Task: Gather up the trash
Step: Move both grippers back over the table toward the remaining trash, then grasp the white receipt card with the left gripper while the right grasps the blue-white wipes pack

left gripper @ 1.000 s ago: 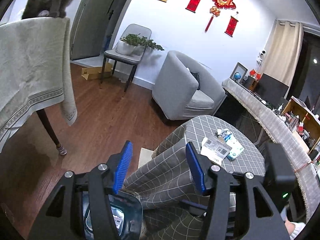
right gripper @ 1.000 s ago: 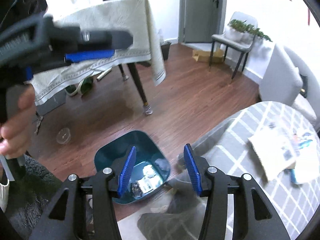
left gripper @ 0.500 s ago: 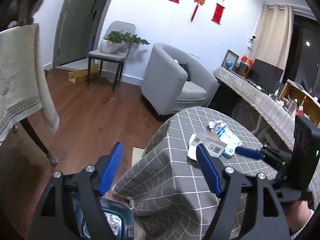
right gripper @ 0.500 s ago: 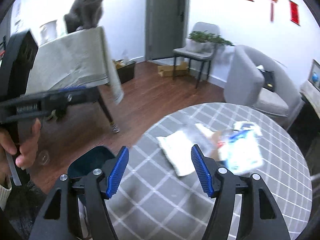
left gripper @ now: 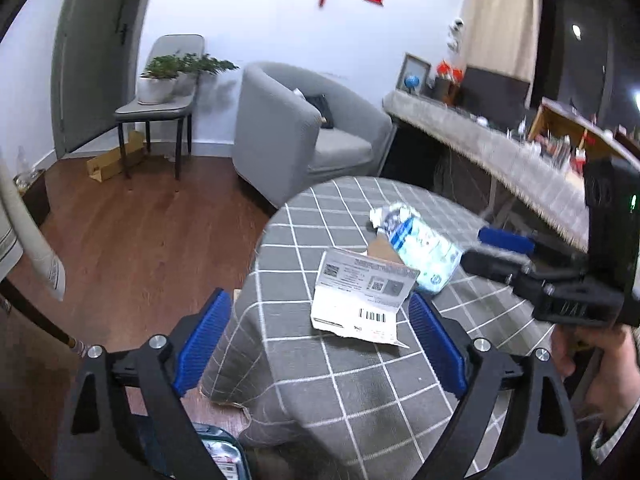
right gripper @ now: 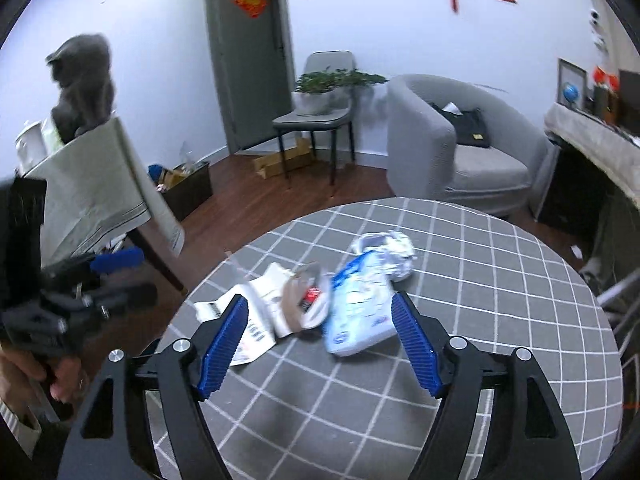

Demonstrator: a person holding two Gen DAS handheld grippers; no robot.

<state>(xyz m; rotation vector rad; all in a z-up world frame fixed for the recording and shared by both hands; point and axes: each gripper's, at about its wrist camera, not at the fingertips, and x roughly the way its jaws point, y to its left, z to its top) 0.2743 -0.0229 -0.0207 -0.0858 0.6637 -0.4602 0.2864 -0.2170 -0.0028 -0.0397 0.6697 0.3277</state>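
1. Trash sits bunched mid-table (right gripper: 480, 360) on the grey checked cloth: a torn white shipping label (left gripper: 360, 300) with barcode, and brown cardboard (right gripper: 294, 300) under it.
2. Touching them is a crumpled blue-and-white plastic packet (right gripper: 360, 304), with a foil wad (right gripper: 396, 250) at its far end.
3. Left gripper (left gripper: 320, 344) is opening, with nothing held.
4. Right gripper (right gripper: 320, 344) is opening too, and it's empty.

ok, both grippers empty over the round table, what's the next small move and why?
Probably ease the left gripper forward and down onto the white barcoded paper slip. Its jaws are opening with nothing between them, and the slip lies nearest, by the edge of the grey checked tablecloth.
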